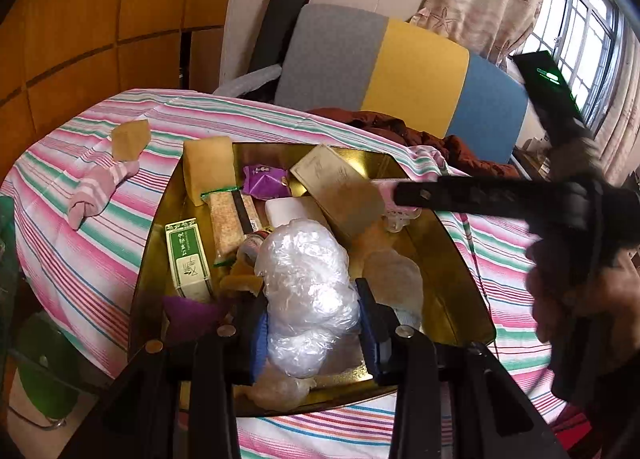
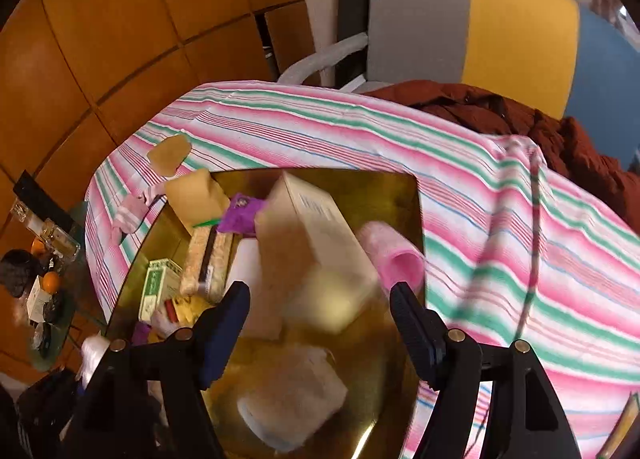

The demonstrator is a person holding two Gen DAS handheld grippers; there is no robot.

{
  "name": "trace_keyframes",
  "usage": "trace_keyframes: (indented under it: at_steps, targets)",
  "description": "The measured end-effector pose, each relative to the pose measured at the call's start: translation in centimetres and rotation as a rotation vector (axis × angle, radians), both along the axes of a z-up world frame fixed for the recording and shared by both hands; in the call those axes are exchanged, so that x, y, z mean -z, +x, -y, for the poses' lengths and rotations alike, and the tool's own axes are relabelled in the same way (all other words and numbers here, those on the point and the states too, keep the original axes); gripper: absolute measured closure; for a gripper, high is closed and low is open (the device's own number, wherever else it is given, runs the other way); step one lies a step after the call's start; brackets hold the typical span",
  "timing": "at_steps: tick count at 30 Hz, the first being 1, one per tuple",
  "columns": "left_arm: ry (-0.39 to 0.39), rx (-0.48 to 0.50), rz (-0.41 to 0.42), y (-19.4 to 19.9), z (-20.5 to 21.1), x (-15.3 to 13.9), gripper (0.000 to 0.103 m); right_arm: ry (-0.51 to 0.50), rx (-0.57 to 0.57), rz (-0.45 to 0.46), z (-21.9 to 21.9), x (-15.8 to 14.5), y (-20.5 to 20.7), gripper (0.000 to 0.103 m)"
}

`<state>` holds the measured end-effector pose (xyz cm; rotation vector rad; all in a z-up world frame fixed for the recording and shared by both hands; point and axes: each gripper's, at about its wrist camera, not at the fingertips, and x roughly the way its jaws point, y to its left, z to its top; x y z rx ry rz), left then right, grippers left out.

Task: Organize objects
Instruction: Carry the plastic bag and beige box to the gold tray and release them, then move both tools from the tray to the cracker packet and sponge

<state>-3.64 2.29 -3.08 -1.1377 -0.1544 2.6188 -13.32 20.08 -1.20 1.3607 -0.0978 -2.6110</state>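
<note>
A gold tray [image 1: 460, 259] sits on a striped cloth and holds several items: a yellow sponge [image 1: 208, 167], a purple packet [image 1: 264, 179], a green box [image 1: 188, 255] and a beige box [image 1: 340, 191]. My left gripper [image 1: 316, 331] hangs over the tray's near end, shut on a crumpled clear plastic bag [image 1: 304, 279]. My right gripper [image 2: 320, 319] is open over the tray [image 2: 360, 187]. The beige box [image 2: 316, 243], blurred and tilted, lies just beyond its fingertips with no pad touching it. A pink roll [image 2: 396, 255] lies to the right of that box.
A rolled pink sock [image 1: 100, 187] and a tan piece [image 1: 130, 139] lie on the striped cloth [image 1: 280, 115] left of the tray. Behind stand a grey, yellow and blue chair back [image 1: 400, 67] and a dark red garment [image 2: 520, 115]. A glass side table with oranges [image 2: 48, 279] is at left.
</note>
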Motion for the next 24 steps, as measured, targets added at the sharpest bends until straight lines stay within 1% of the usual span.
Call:
trace_keyframes:
  at_steps: [7,9,10,11,12,13,15,18,24]
  targets:
    - [-0.004,0.010,-0.007,-0.7,-0.7,0.1,0.066,-0.027,0.060,-0.010,-2.0,0.5,3.5,0.029]
    - [0.010,0.006,-0.003,-1.2,-0.7,0.0,0.064,-0.028,0.073,-0.016,-2.4,0.4,4.5,0.029]
    - [0.015,0.005,-0.003,-1.3,-0.7,-0.2,0.061,-0.025,0.076,-0.024,-2.4,0.3,4.9,0.027]
    - [0.016,0.005,0.003,-1.8,-0.8,-0.2,0.052,-0.020,0.077,-0.030,-2.4,0.3,5.3,0.027]
    - [0.024,0.012,0.018,-2.0,-1.0,-0.1,0.049,-0.011,0.079,-0.039,-2.4,0.1,5.7,0.025]
    - [0.041,0.012,0.028,-2.3,-0.9,0.0,0.047,-0.001,0.083,-0.047,-2.5,0.0,6.1,0.025]
    - [0.048,-0.001,0.033,-2.4,-0.9,0.2,0.039,-0.001,0.088,-0.052,-2.6,-0.1,6.6,0.024]
    - [0.052,-0.022,0.033,-2.0,-0.5,0.1,0.038,-0.006,0.095,-0.055,-2.9,-0.2,7.0,0.023]
    - [0.018,-0.069,0.005,-1.1,0.5,-0.5,0.038,-0.022,0.115,-0.052,-3.4,0.2,8.0,0.023]
